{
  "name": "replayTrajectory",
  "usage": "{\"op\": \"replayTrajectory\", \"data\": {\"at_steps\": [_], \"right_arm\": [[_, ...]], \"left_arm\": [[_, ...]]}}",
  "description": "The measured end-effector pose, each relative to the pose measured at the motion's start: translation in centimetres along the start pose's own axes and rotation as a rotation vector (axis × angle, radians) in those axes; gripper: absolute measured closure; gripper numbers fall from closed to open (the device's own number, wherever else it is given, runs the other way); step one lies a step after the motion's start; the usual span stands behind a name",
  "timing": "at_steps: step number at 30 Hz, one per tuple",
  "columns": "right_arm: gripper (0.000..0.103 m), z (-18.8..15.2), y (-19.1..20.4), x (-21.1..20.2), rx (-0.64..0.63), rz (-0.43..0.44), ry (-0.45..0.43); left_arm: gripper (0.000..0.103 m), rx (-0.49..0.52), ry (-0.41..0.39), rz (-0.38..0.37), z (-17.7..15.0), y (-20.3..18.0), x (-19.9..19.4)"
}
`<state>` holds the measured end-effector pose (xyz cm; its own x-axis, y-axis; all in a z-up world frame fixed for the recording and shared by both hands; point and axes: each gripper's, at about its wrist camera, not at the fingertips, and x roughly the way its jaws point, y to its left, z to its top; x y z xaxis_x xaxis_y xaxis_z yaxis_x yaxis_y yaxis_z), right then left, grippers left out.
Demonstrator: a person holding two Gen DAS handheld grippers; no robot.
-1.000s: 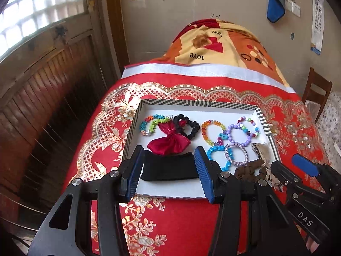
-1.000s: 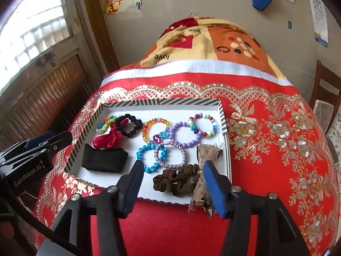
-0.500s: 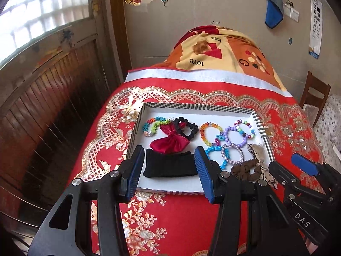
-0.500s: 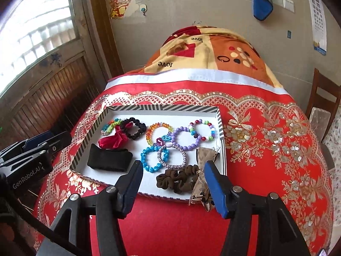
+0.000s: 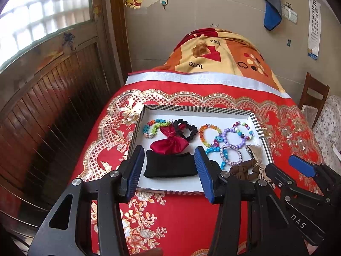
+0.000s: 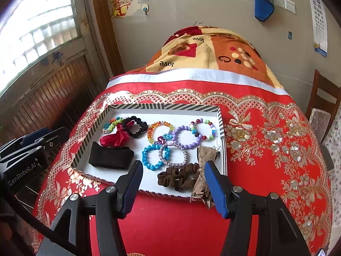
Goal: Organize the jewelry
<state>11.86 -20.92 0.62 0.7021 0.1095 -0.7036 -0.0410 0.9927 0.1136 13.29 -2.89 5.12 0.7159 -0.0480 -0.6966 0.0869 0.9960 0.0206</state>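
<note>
A white tray with a striped rim (image 5: 198, 108) (image 6: 164, 106) lies on the red cloth. In it are several bead bracelets, such as a purple one (image 6: 187, 136) and a blue one (image 6: 151, 156), a red bow (image 5: 169, 143) (image 6: 116, 137), a black scrunchie (image 6: 136, 125), a black band (image 5: 170, 165) (image 6: 110, 156), a brown scrunchie (image 6: 178, 177) and a tan bow (image 6: 204, 166) hanging over the near rim. My left gripper (image 5: 169, 170) is open and empty above the near rim by the black band. My right gripper (image 6: 173, 185) is open and empty by the brown scrunchie.
The red embroidered cloth (image 6: 266, 149) covers a rounded table. A folded orange blanket (image 6: 208, 51) lies at the far end against the wall. A wooden panel wall (image 5: 49, 98) runs along the left. A wooden chair (image 6: 324, 98) stands at the right.
Both grippers have drawn back and up from the tray, which now looks smaller and farther. Both stay open and empty. The jewelry has not moved.
</note>
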Motion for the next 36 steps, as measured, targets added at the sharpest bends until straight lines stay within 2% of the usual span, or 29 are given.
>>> {"op": "replayTrajectory", "data": {"at_steps": [36], "right_arm": [[0.045, -0.47, 0.17, 0.63, -0.003, 0.01, 0.028]], "left_arm": [[0.054, 0.018, 0.0, 0.004, -0.4, -0.14, 0.03]]}}
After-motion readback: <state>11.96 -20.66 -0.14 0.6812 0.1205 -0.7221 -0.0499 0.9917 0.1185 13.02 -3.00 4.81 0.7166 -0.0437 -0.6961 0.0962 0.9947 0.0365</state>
